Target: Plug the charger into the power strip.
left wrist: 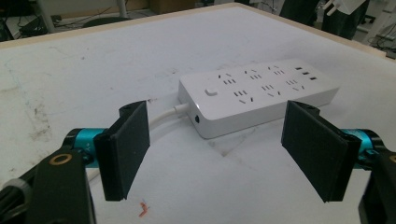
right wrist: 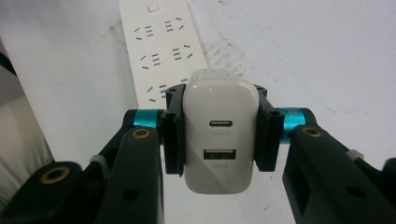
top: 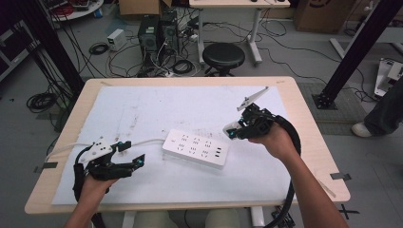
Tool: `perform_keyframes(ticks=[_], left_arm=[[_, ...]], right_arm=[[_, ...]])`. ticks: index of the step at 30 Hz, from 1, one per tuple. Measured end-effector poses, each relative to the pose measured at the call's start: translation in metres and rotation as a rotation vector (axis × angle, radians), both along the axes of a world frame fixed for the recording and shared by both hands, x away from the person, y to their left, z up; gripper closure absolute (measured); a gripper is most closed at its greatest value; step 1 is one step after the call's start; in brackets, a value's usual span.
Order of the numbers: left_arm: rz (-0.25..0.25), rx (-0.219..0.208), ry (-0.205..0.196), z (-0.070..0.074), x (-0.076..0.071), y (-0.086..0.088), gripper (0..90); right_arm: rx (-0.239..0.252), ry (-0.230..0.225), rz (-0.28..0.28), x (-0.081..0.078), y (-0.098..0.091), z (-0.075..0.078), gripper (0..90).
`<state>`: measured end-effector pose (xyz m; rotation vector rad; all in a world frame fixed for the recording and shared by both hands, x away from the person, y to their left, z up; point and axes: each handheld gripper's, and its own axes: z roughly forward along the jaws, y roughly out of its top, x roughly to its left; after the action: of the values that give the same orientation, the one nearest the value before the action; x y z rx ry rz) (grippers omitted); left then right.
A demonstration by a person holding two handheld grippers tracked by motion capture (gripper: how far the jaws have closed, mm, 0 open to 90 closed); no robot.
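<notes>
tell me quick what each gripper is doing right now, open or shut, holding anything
Left gripper: open, holding nothing, jaws spread wide facing the power strip.
Right gripper: shut on the white USB charger, above the power strip.

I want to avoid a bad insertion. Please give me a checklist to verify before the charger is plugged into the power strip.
1. White USB wall charger clamped squarely between the right gripper jaws: ok.
2. Charger prongs aligned with a socket: cannot tell, prongs hidden.
3. White rectangular power strip lying flat, sockets up: ok.
4. Sockets free of plugs: ok.
5. Left gripper steadying the strip: not ok, jaws open, apart from it.
</notes>
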<state>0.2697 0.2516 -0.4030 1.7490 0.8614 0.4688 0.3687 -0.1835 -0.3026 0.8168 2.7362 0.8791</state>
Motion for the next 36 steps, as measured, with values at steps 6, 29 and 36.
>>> perform_keyframes(ticks=[6,29,36], left_arm=[[0.004,-0.003,-0.002,-0.002,-0.001,0.002,23.7],[-0.001,-0.007,-0.006,-0.006,0.001,0.005,23.6],[-0.004,-0.004,-0.004,-0.008,0.002,0.004,23.7]], right_arm=[[-0.042,0.007,0.030,0.008,0.014,0.001,63.3],[-0.242,0.114,0.177,0.031,0.074,-0.039,63.3],[-0.264,0.122,0.186,0.036,0.079,-0.047,63.3]])
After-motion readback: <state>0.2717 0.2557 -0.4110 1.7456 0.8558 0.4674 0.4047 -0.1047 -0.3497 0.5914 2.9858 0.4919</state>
